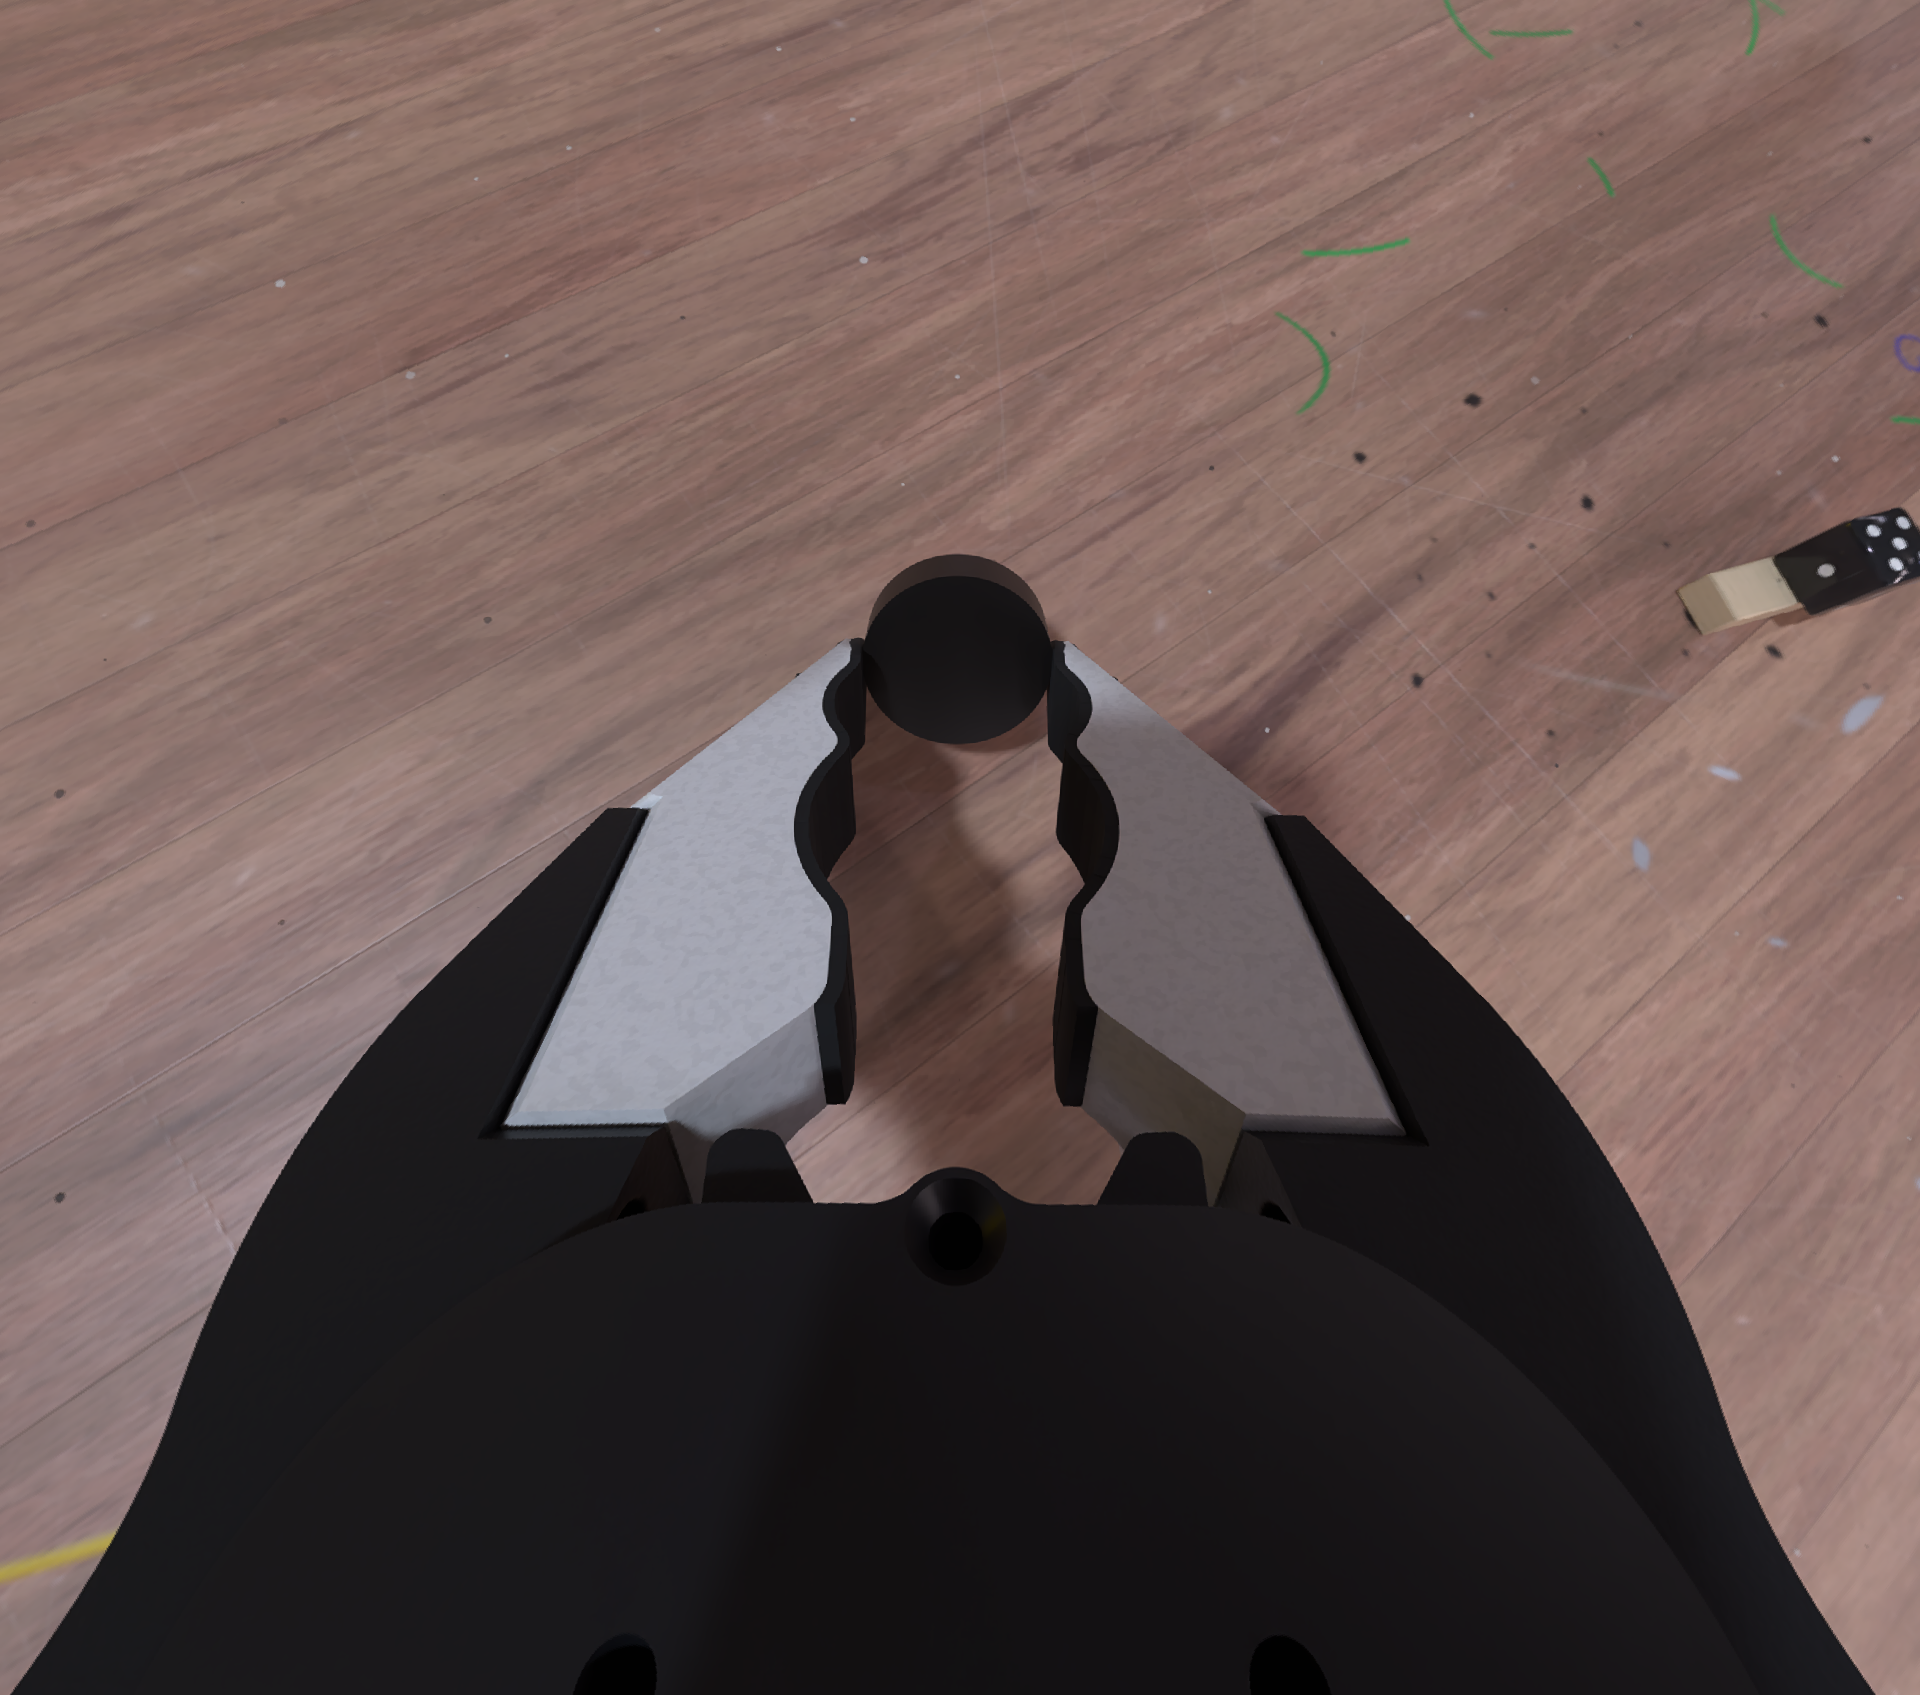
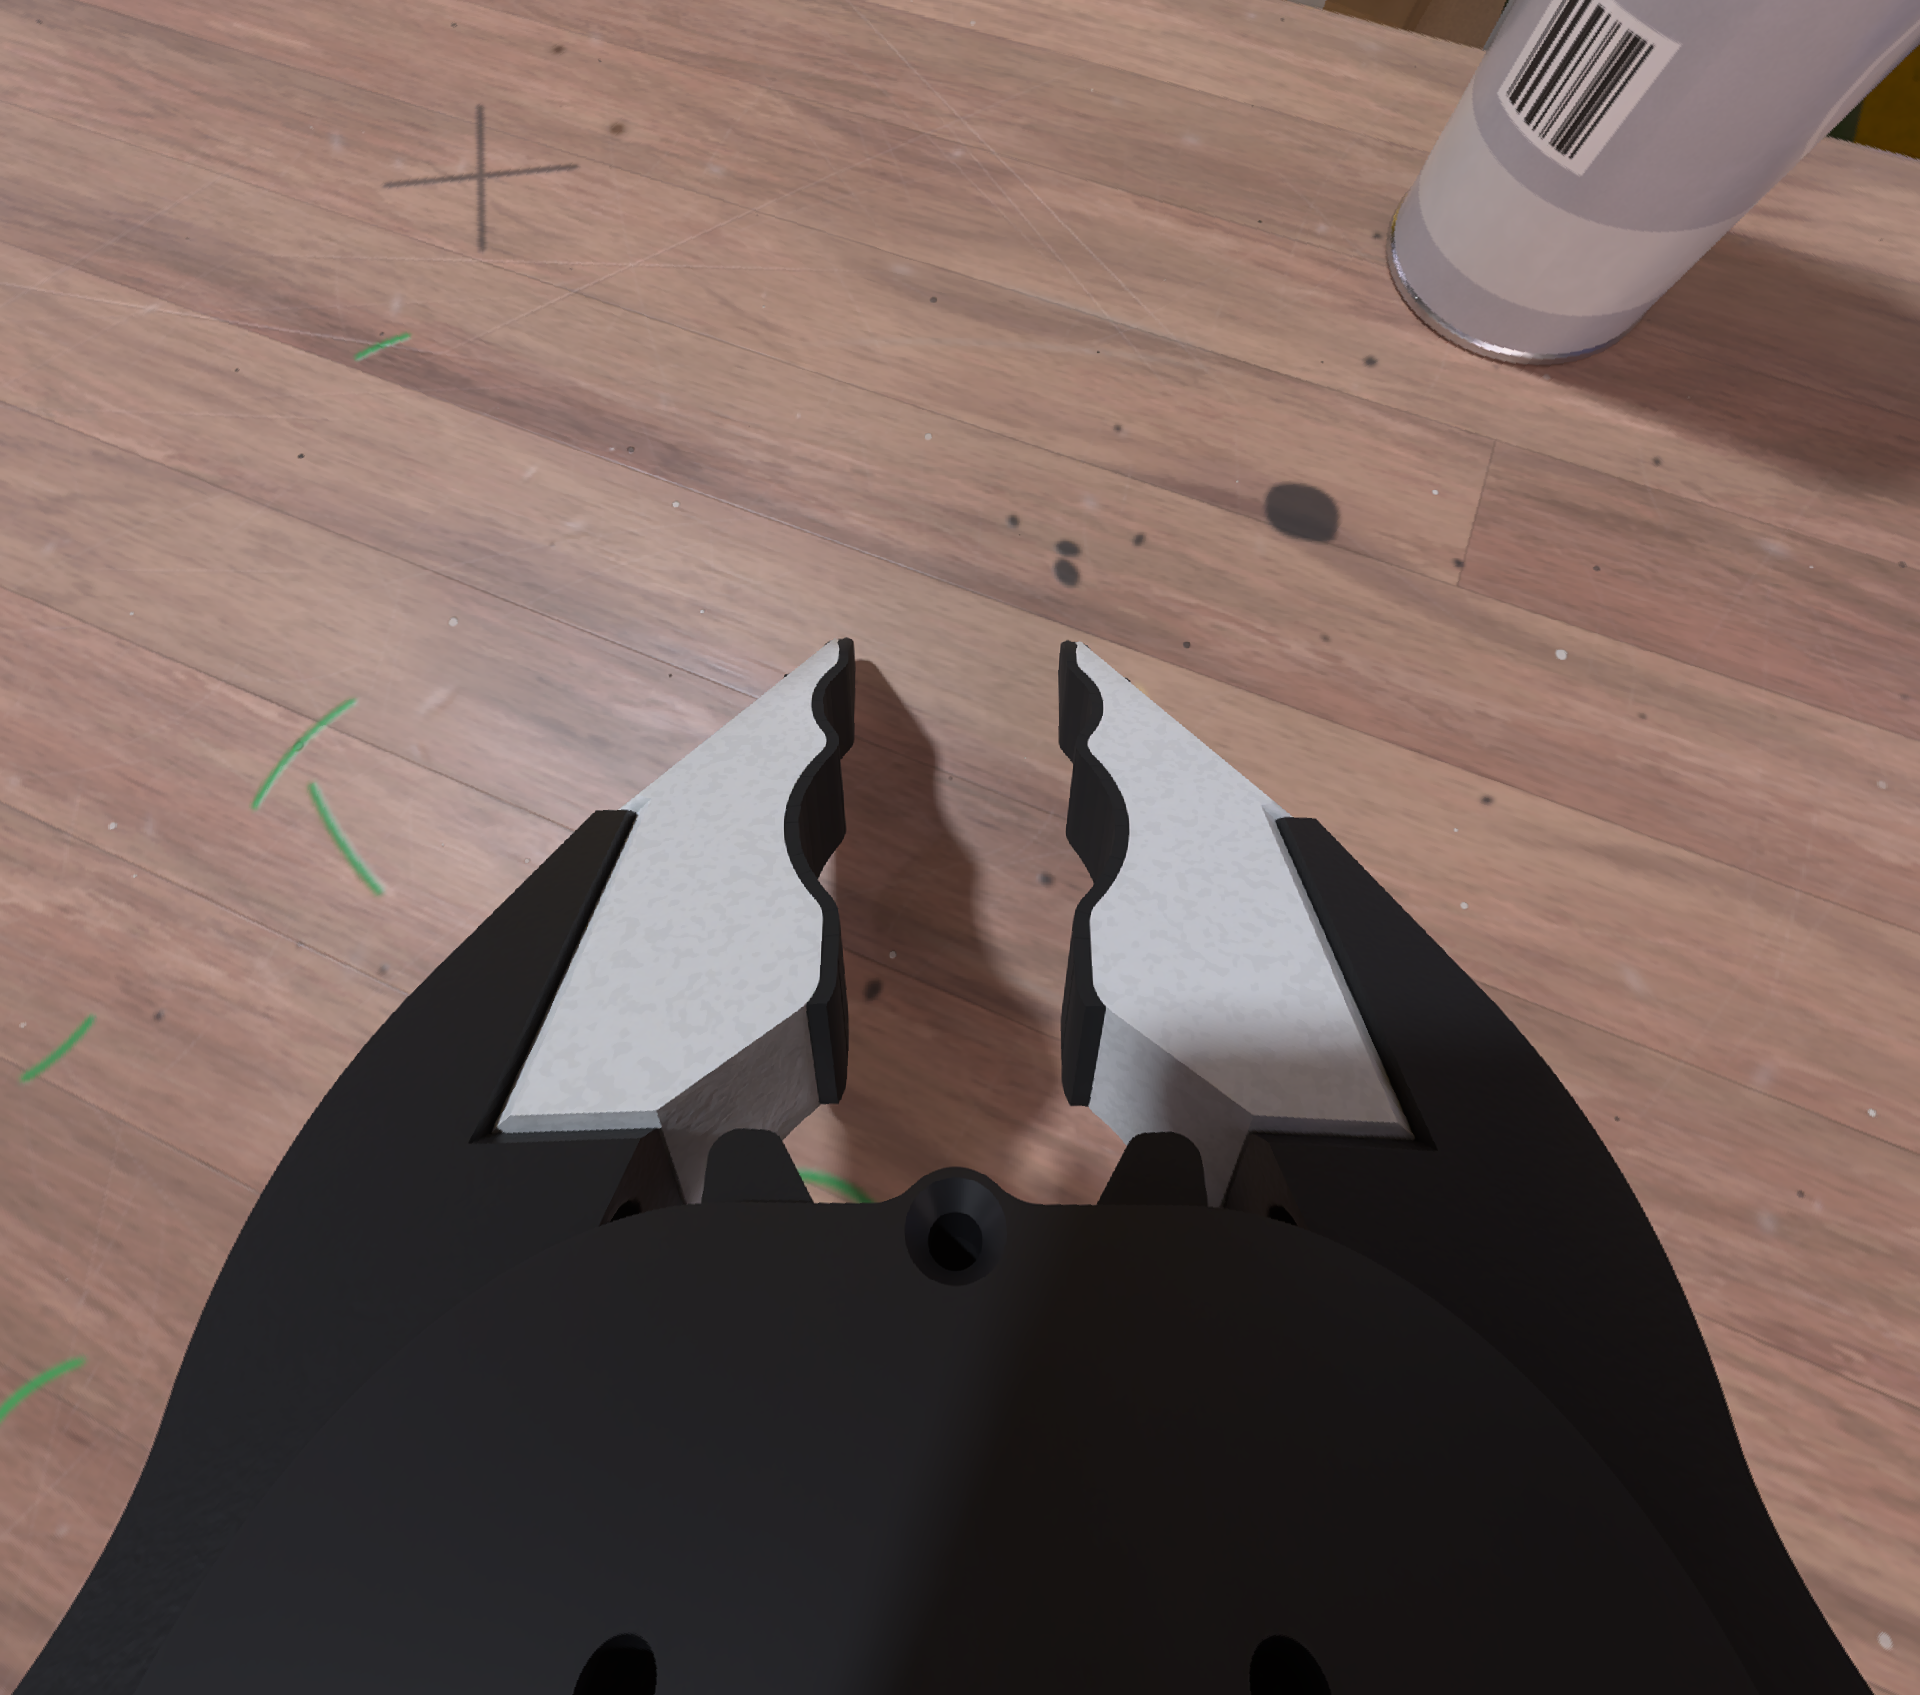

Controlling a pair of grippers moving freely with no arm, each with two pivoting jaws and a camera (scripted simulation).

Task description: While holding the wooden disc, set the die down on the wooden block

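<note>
Your left hand-held gripper (image 1: 956, 658) is clamped on the disc (image 1: 954, 658), pinched right at the fingertips, above the surface (image 1: 623, 295). The die (image 1: 1855, 559) lies well off to that gripper's right and a little ahead, touching the end of the block (image 1: 1740, 606); whether it rests on the block or just beside it, you cannot tell. The block's long axis runs roughly crosswise to the left fingers, die at the far-right end. Your right hand-held gripper (image 2: 956, 658) hangs parted and empty, and neither die nor block shows in its view. A white can (image 2: 1579, 191) stands ahead to its right. The right one looks the freer for the die.
</note>
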